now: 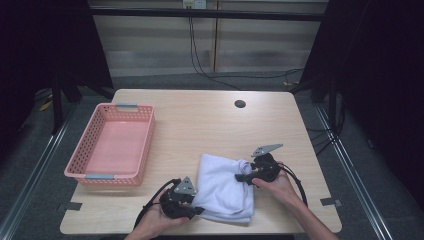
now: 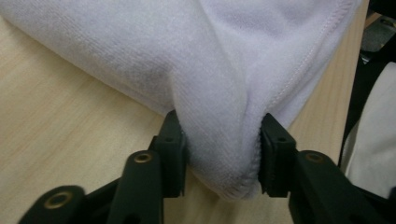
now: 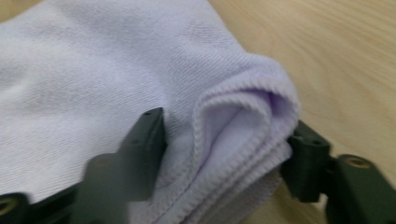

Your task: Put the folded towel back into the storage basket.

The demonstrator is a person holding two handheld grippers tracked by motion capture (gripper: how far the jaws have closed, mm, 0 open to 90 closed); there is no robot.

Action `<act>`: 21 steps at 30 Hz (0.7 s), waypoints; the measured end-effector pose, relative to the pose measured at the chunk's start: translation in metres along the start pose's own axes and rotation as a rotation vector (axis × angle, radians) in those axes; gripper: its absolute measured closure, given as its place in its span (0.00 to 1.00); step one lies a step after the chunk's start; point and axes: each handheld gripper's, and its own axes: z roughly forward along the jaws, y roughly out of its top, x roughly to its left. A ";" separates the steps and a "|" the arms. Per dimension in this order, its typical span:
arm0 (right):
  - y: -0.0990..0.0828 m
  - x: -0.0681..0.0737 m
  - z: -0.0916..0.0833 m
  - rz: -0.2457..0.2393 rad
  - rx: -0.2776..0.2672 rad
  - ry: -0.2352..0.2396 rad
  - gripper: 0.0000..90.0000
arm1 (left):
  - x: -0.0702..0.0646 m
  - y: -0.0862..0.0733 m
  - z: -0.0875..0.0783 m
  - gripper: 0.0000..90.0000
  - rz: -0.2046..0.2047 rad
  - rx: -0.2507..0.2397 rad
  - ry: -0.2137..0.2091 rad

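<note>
— White terry towel (image 1: 223, 189), folded, lies on the near part of the wooden table (image 1: 200, 120); where do the jaws stand on it?

— Left gripper (image 1: 192, 211) pinches a bunched corner at the towel's near left edge, the pads pressing its hem from both sides; right gripper (image 1: 242, 176) sits at the far right corner, its jaws squeezing the folded layers between them.

— And the container?

— Pink basket (image 1: 85, 171) stands at the table's left, well apart from the towel; its floor shows bare.

A lab recording bay: a lone wooden table (image 1: 200, 120) ringed by black curtains (image 1: 45, 40) and floor cables (image 1: 210, 70).
</note>
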 end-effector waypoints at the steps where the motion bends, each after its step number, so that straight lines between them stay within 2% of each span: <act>1: 0.000 0.000 0.000 0.000 0.000 0.000 0.48 | 0.000 0.000 0.000 0.73 0.000 0.000 0.000; 3: 0.001 -0.001 0.001 0.013 -0.006 0.023 0.59 | 0.003 0.000 -0.001 0.75 -0.017 -0.007 -0.017; 7: 0.002 0.000 0.000 0.027 -0.025 0.020 0.68 | 0.005 0.001 -0.003 0.78 -0.046 -0.034 -0.043; 8: 0.003 0.000 0.000 0.026 -0.029 0.017 0.69 | 0.006 0.002 -0.004 0.78 -0.041 -0.038 -0.046; 11: 0.006 0.000 -0.003 0.015 -0.025 0.003 0.72 | 0.005 0.006 -0.006 0.80 -0.044 -0.061 -0.053; 14: 0.008 0.000 -0.007 0.031 -0.036 0.005 0.73 | 0.004 0.008 -0.009 0.80 -0.048 -0.082 -0.059; 21: 0.018 0.000 -0.011 0.027 -0.047 0.015 0.73 | 0.006 0.015 -0.019 0.80 -0.056 -0.129 -0.065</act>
